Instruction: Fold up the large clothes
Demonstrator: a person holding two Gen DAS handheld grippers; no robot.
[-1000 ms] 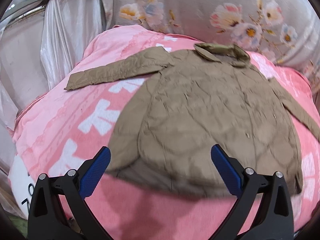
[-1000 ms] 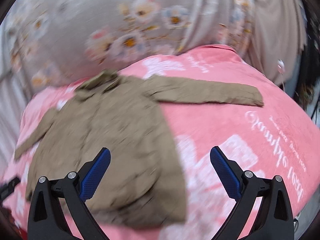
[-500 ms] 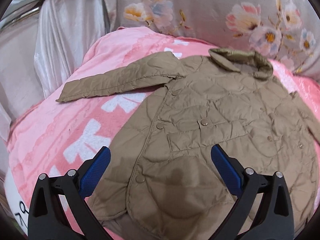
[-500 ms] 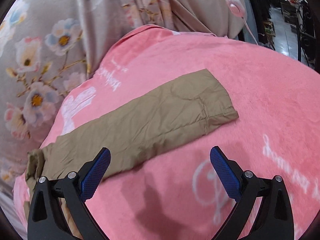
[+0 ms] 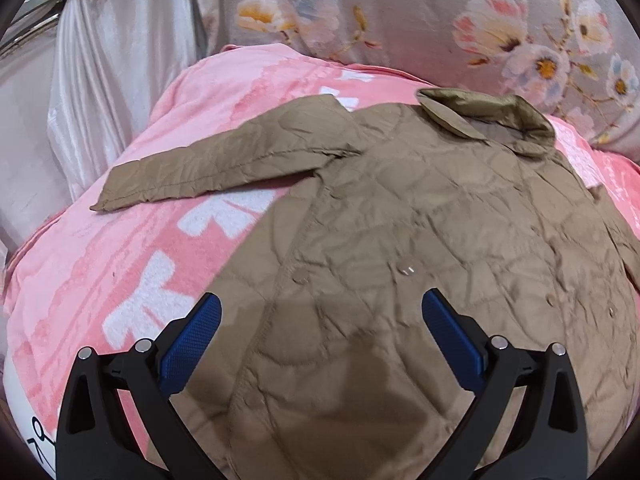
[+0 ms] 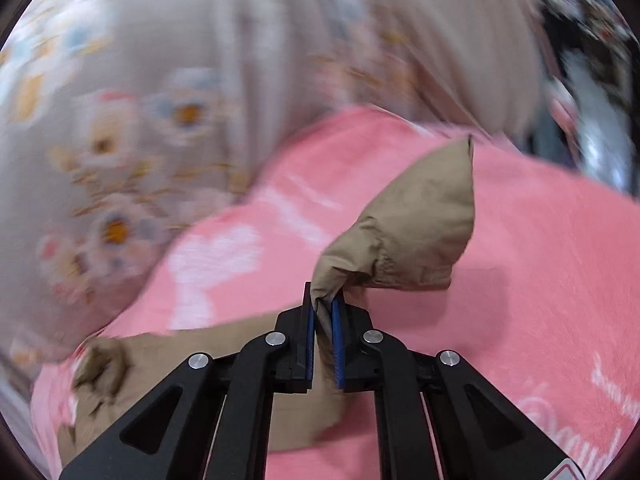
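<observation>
A tan quilted jacket (image 5: 400, 264) lies front up on a pink blanket (image 5: 120, 264), collar (image 5: 484, 116) at the far side, one sleeve (image 5: 216, 168) stretched out to the left. My left gripper (image 5: 320, 320) is open and empty, hovering over the jacket's lower front. In the right wrist view my right gripper (image 6: 323, 320) is shut on the cuff end of the other sleeve (image 6: 408, 232), which is lifted off the blanket (image 6: 540, 280) and bunched above the jaws. The rest of that sleeve trails down to the left under the gripper.
A floral grey cloth (image 5: 440, 20) hangs behind the blanket. A white satin curtain (image 5: 112, 72) stands at the left. The right wrist view is motion-blurred; dark clutter (image 6: 592, 60) shows at the far right.
My right gripper has closed on the right sleeve's cuff and lifted it off the blanket. My left gripper has moved closer over the jacket's front and stays open.
</observation>
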